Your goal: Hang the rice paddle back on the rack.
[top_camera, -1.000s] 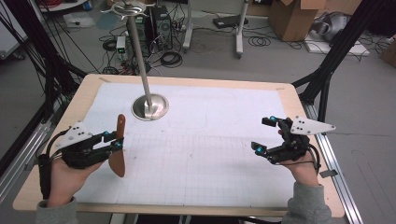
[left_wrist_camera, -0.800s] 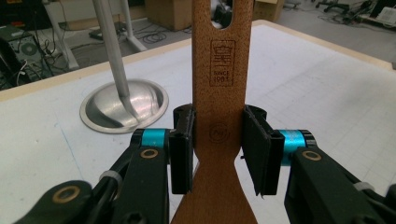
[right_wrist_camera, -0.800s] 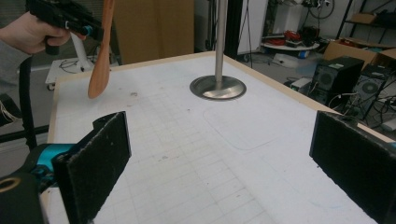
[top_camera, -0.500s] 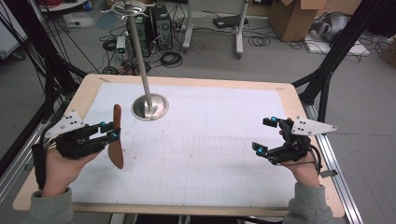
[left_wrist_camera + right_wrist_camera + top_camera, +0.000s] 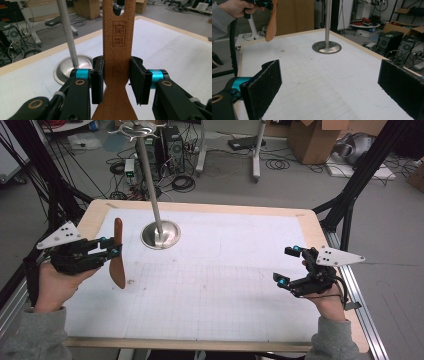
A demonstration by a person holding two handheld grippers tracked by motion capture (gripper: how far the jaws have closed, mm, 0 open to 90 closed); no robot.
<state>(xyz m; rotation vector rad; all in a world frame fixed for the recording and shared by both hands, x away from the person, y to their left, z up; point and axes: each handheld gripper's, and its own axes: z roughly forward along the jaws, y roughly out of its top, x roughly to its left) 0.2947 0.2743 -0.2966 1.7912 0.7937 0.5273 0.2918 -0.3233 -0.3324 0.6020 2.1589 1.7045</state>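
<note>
Left gripper point(image 5: 116, 246) has its jaws clamped across the narrow neck of a wooden spatula point(image 5: 118, 254), held upright above the table's point(image 5: 210, 320) left side; right gripper point(image 5: 289, 266) hangs wide open, empty, well apart over the right. My read: that spatula is light, stiff and smooth, so the waist just under the stamped handle looks the surest hold. Biggest obstacle nearby is the metal stand point(image 5: 160, 234), its round base just beside the spatula and its pole point(image 5: 149, 175) rising tall.

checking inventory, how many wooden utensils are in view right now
1: a wooden spatula, clamped upright in the left gripper above the table's left side, near the metal stand. None visible elsewhere.
</note>
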